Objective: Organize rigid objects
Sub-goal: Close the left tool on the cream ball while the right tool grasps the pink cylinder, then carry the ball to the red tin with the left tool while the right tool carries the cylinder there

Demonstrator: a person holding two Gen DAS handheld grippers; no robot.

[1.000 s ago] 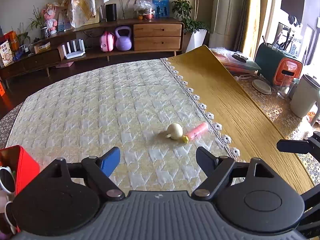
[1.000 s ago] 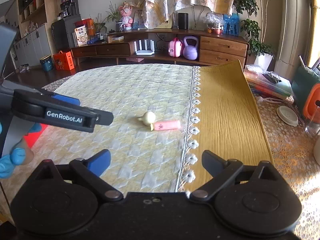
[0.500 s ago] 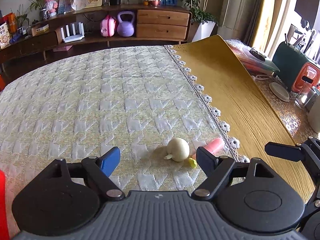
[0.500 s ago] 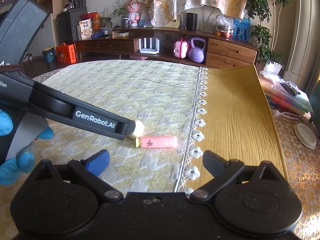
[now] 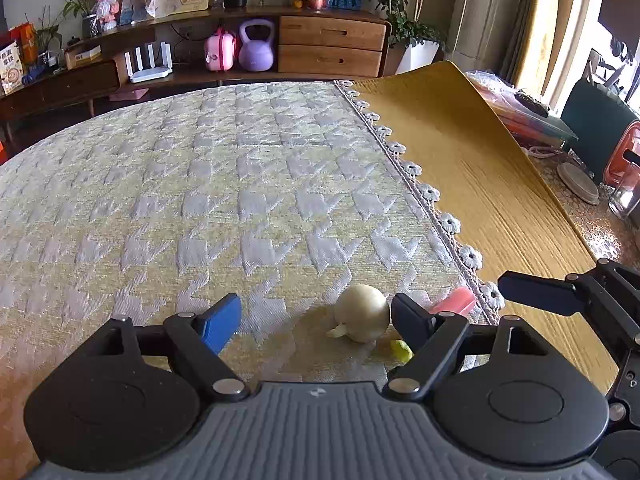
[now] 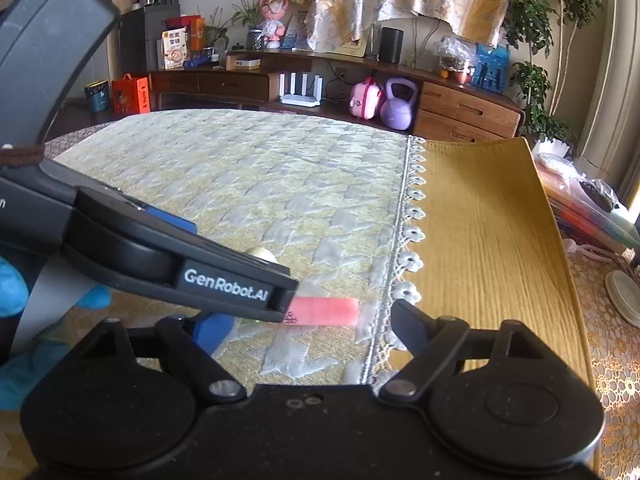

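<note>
Quilted worktop (image 5: 240, 184): left tool (image 5: 316, 320) spread around ball (image 5: 362, 312); right tool (image 6: 304, 320) spread. Off-centre squeeze may roll it into tube (image 6: 324, 311).

Your left gripper (image 5: 316, 318) is held low and level, jaws spread wide. Your right gripper (image 6: 312, 326) sits just beside it, jaws equally parted. Your blue-gloved left hand (image 6: 16, 300) grips the handle.
</note>
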